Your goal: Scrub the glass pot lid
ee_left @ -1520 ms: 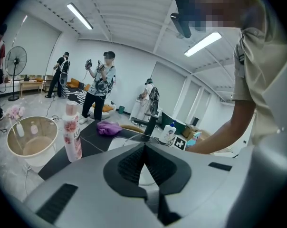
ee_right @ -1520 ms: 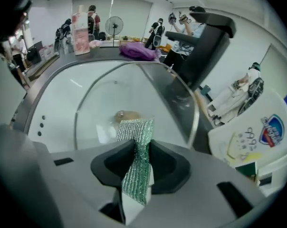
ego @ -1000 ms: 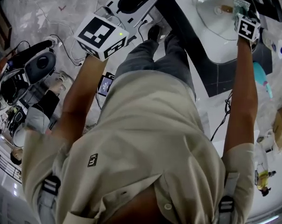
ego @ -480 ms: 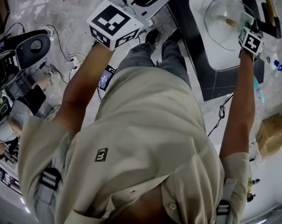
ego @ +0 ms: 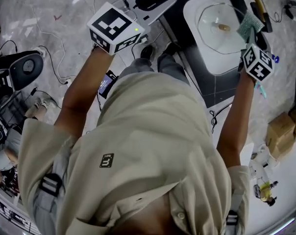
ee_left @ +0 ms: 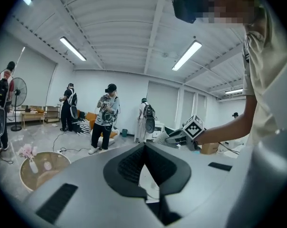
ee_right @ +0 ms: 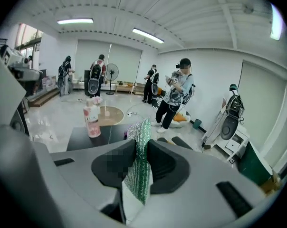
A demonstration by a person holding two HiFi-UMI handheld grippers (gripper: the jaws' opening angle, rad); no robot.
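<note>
Right hand-held gripper [ee_right: 141, 156] clamped on green scrub sponge [ee_right: 138, 175]. Sponge now off glass pot lid [ego: 214, 26], over right rim of white basin [ego: 212, 65]; half second back it sat on lid. Lid lies flat in basin on dark table [ego: 222, 84]. Left hand-held gripper [ee_left: 143, 148] jaws together, empty, beyond table's left edge. Likely break between strokes or scrubbing ending.

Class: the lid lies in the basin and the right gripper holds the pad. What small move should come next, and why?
Probably tip the right gripper down and left to set the pad on the lid. The pad is clamped in its jaws but points out into the room, beside the lid, which lies in the basin.
</note>
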